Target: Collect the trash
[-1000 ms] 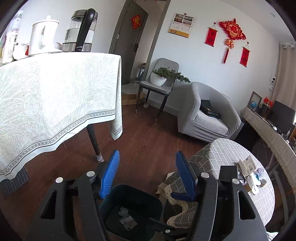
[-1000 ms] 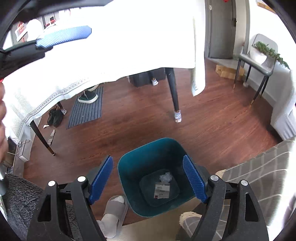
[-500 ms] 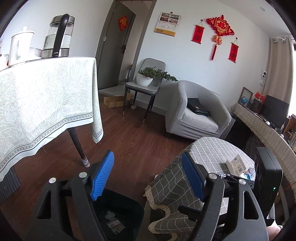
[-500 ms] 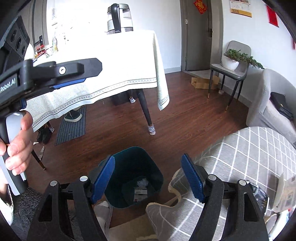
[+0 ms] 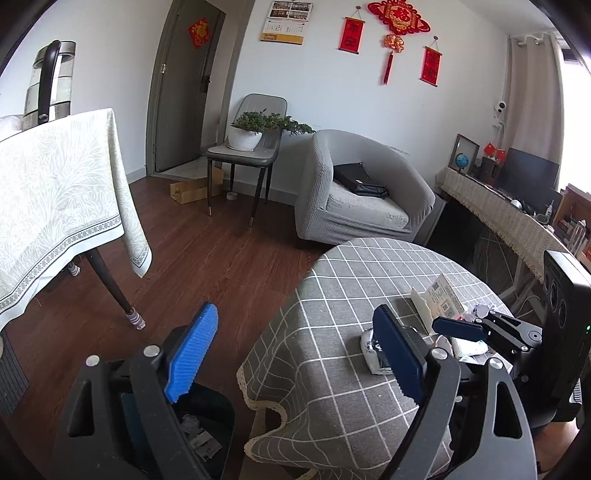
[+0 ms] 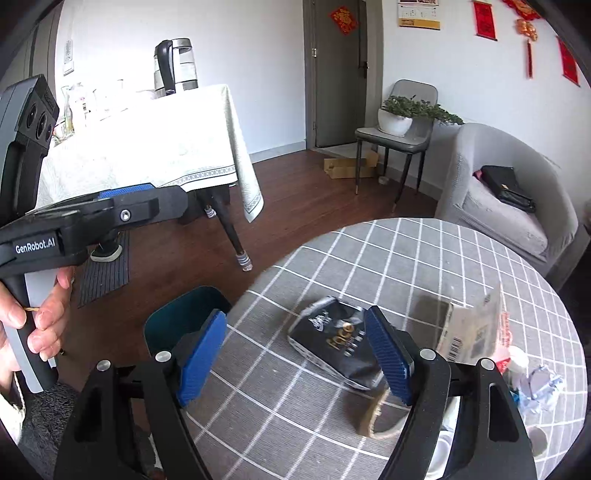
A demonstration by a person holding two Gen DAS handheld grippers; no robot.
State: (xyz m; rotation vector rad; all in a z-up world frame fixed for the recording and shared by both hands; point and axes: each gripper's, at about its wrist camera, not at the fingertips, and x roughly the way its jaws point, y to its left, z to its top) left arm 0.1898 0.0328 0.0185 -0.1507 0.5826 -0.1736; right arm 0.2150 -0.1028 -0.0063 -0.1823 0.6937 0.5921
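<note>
Your round table point(image 6: 424, 258) wears a grey cloth with a white grid; the packet point(image 6: 338, 341) on it is black with gold lettering (silver at the edges). The bin point(image 6: 177, 321) is teal, the floor point(image 5: 229, 258) dark red-brown wood, your gripper pads point(image 6: 201, 356) blue

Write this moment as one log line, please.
left gripper: open, empty | right gripper: open, over black packet | round table: trash remaining | bin: holds scraps

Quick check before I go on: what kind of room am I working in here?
Most likely a home living room. A grey armchair sits by the wall, a TV stands on a low cabinet, and red hangings decorate the wall. Trash lies on a round checked table beside a bin.
</note>
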